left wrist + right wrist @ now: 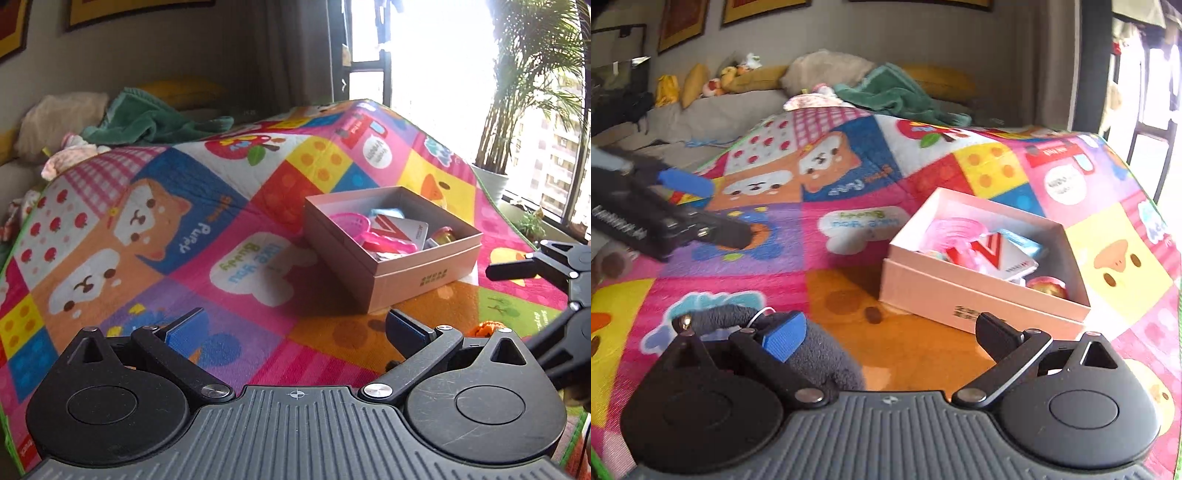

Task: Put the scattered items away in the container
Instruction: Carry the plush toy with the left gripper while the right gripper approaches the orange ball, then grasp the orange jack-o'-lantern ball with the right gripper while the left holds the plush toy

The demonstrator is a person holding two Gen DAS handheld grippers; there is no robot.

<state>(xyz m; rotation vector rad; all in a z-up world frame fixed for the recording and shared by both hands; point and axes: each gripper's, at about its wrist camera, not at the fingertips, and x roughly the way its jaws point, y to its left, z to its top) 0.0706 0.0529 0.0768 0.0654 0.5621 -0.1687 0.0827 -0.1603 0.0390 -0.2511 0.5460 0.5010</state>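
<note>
A pale pink cardboard box [417, 275] [960, 299] sits on the colourful play mat. It holds pink plastic toys [364, 230] [955, 229], a red and white card [400, 227] [1001, 254] and a small yellow-red item [1047, 288]. My left gripper [295, 328] is open and empty, hovering just short of the box. My right gripper [890, 332] is open; a grey fuzzy item [816, 354] with a small gold bell [686, 322] lies under its left finger. Whether it touches the item I cannot tell. The right gripper also shows at the right edge of the left wrist view [546, 269].
The play mat [184, 240] [849, 184] covers the floor. A sofa with cushions, a green blanket [147, 122] [897, 92] and soft toys stands behind. A potted palm [517, 110] and window are at the right. An orange knitted bit [487, 326] lies by the right gripper.
</note>
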